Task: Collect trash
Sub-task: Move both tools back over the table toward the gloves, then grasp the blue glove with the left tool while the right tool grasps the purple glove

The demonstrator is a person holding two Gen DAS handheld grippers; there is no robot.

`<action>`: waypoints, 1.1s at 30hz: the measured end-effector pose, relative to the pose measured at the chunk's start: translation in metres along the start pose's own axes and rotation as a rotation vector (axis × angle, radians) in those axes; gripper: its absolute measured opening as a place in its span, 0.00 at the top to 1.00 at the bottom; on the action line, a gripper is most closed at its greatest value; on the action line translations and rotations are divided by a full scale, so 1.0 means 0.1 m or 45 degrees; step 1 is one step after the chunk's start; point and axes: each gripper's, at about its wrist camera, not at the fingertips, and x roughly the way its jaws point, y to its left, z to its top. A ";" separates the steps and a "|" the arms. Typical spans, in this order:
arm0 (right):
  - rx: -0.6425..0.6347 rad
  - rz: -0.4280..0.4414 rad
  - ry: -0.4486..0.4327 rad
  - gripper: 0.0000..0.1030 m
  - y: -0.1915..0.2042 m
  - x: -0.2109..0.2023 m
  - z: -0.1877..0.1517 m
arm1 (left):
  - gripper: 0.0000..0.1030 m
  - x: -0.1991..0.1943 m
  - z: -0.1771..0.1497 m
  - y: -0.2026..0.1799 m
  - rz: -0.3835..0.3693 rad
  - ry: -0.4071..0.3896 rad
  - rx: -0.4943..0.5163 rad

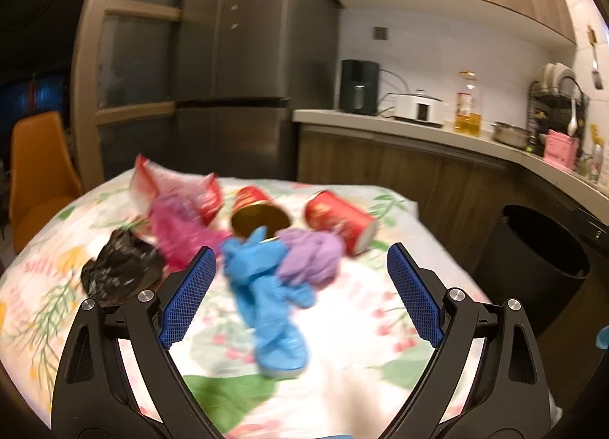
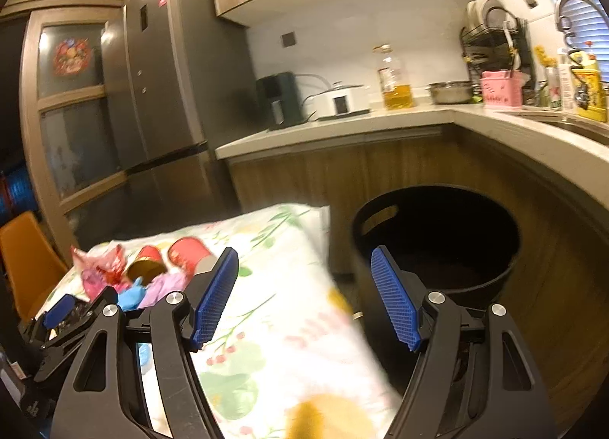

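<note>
Trash lies on a table with a floral cloth (image 1: 361,324): a blue glove (image 1: 266,294), a purple glove (image 1: 312,256), a pink glove (image 1: 179,233), a crumpled black bag (image 1: 118,267), a red snack wrapper (image 1: 171,184), and two tipped red cans (image 1: 259,210) (image 1: 338,218). My left gripper (image 1: 300,294) is open and empty, its jaws to either side of the blue glove, above it. My right gripper (image 2: 304,294) is open and empty over the table's right edge beside the black trash bin (image 2: 437,241). The trash pile (image 2: 152,271) shows at its left, with the left gripper's finger (image 2: 57,309).
The bin also stands right of the table in the left wrist view (image 1: 533,260). A counter (image 1: 418,126) behind holds an oil bottle (image 1: 468,104), a white cooker (image 1: 418,104) and a dish rack. A fridge (image 1: 236,58) stands behind; an orange chair (image 1: 34,172) at left.
</note>
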 end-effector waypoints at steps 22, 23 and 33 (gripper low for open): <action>-0.155 0.169 0.117 0.33 0.86 0.53 -0.30 | 0.94 0.79 -0.35 0.39 -0.046 0.368 -0.076; -0.160 0.173 0.123 0.34 0.89 0.56 -0.31 | 0.97 0.79 -0.36 0.41 -0.058 0.366 -0.089; -0.193 0.214 0.239 0.36 1.25 1.10 -0.49 | 0.99 0.17 -0.11 0.69 -0.099 0.164 -0.146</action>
